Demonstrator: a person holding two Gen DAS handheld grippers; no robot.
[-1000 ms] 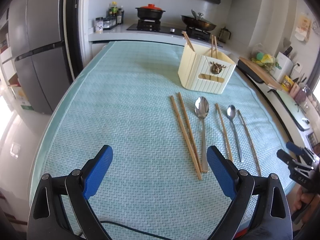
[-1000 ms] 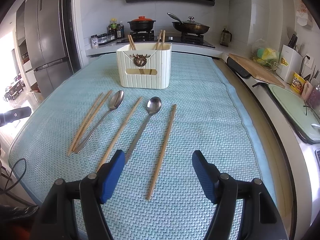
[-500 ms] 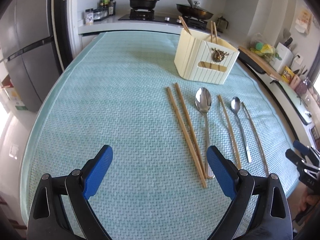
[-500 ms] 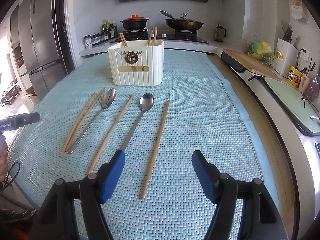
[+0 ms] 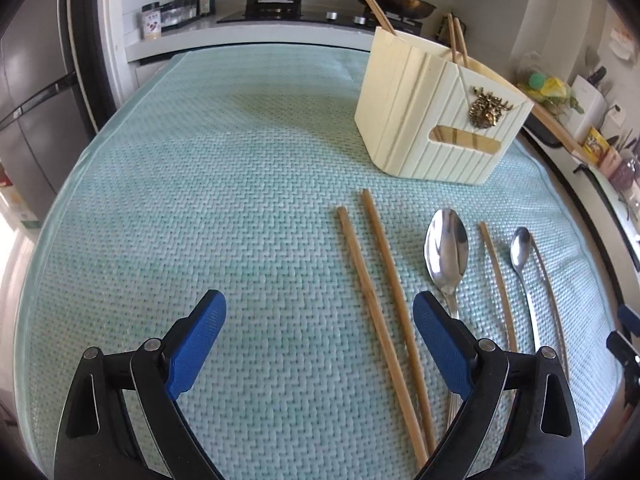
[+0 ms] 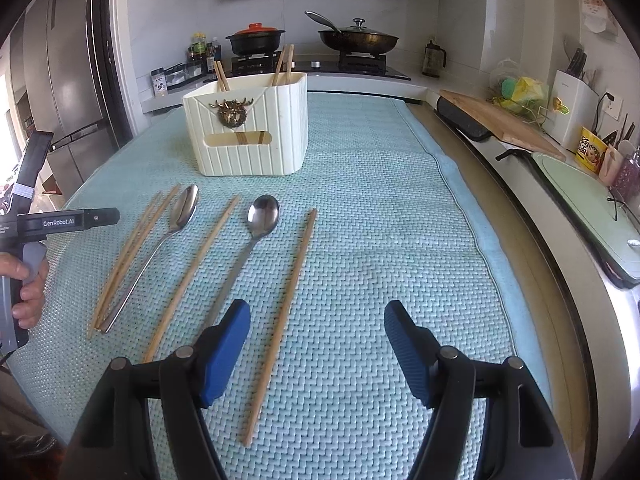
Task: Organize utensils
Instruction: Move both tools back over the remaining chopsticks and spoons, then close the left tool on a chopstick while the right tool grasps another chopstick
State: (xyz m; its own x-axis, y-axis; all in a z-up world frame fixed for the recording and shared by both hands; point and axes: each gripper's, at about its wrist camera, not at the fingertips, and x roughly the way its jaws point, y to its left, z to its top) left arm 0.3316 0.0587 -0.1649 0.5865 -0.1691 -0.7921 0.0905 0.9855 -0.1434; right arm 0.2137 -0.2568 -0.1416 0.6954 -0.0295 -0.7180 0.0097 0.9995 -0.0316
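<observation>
You are at the reaching step. Your left gripper (image 5: 316, 344) hangs over the pair of chopsticks (image 5: 380, 304) lying on the teal mat (image 5: 200, 200), its fingers wide apart and holding nothing. Your right gripper (image 6: 318, 344) is just the same, over a single chopstick (image 6: 286, 312). Next, go down, pinch the sticks, and drop them in the cream utensil holder (image 6: 250, 136) behind the spoons (image 6: 262, 216).

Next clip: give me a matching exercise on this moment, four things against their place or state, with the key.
1. utensil holder
2. larger spoon
3. right gripper
4. lone chopstick

A. open, holding nothing
B. lying beside a pair of chopsticks
C. standing upright, chopsticks inside
D. rightmost piece on the mat, right wrist view

Pairs: 1-C, 2-B, 3-A, 4-D
</observation>
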